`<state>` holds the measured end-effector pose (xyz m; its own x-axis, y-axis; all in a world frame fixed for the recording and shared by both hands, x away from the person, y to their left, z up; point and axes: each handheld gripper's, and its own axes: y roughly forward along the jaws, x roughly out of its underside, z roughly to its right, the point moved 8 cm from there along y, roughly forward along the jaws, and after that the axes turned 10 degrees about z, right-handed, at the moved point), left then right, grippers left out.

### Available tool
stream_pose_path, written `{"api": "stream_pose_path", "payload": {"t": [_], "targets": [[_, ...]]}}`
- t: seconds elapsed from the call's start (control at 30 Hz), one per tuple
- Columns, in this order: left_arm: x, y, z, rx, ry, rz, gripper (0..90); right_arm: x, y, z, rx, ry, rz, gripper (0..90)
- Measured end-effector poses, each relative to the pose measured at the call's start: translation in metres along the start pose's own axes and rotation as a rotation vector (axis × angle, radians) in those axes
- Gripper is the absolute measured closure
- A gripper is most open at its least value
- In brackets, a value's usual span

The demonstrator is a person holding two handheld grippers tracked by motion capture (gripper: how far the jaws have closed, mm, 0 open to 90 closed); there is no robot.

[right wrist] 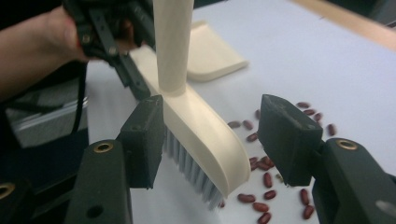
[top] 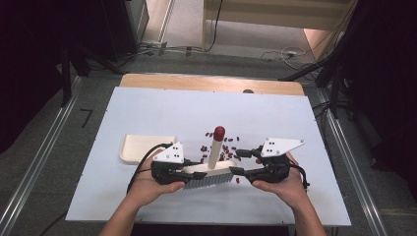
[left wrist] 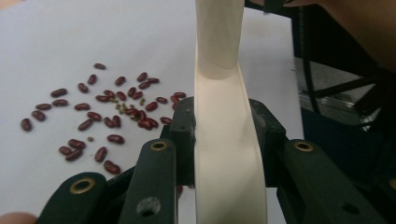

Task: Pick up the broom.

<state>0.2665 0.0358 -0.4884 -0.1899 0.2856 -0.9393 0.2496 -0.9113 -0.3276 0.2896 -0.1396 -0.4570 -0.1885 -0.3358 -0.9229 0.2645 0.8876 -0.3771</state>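
High view, brush: one cream brush (top: 209,173) lies on the white desk (top: 147,105) between the two tongs, bristles toward the person, its handle with a red tip rising up and away.
High view, left tongs: the left tongs (top: 184,174) meet the brush's left end.
High view, right tongs: the right tongs (top: 238,164) sit at the brush's right end.
High view, other things: one cream dustpan (top: 140,147) lies just left of the left tongs; dark red beans (top: 223,145) are scattered behind the brush, too many and too small to count.
Left gripper view, grip: the left tongs (left wrist: 224,123) are clamped on the brush's cream back (left wrist: 226,154), a pad pressed on each side, at a moderate gap.
Left gripper view, brush: its back runs up the middle into the handle.
Left gripper view, beans: some thirty red beans (left wrist: 107,109) lie on the desk (left wrist: 70,37) to the left, with a few small greenish bits among them.
Right gripper view, state: the right tongs (right wrist: 212,140) stand apart around the brush's (right wrist: 201,126) rounded end; the left pad is close against the bristle side, the right pad is clear of it with a gap. The pads do not press on it.
Right gripper view, beyond: the left tongs (right wrist: 133,70) hold the far end; one dustpan (right wrist: 210,53) lies behind; about twenty beans (right wrist: 264,179) show under and past the brush.
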Motion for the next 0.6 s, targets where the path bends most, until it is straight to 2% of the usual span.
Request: {"api": "stream_pose_path", "payload": {"t": [0.2,0.3,0.4,0.5,0.6], "targets": [[-0.003,-0.003,0.008,0.057,0.018,0.007,68.2,0.009,0.010,-0.011,-0.089,-0.017,-0.060,40.9],[-0.003,-0.002,0.012,0.090,0.025,-0.006,68.2,0.015,0.015,-0.021,-0.123,-0.059,-0.124,41.9],[-0.003,-0.001,0.017,0.117,0.040,-0.016,68.2,0.018,0.018,-0.027,-0.142,-0.096,-0.162,42.7],[-0.004,-0.001,0.020,0.142,0.044,-0.014,68.2,0.020,0.020,-0.031,-0.165,-0.102,-0.185,46.2],[-0.004,0.000,0.022,0.150,0.043,-0.016,68.2,0.021,0.021,-0.032,-0.188,-0.096,-0.189,55.6]]}}
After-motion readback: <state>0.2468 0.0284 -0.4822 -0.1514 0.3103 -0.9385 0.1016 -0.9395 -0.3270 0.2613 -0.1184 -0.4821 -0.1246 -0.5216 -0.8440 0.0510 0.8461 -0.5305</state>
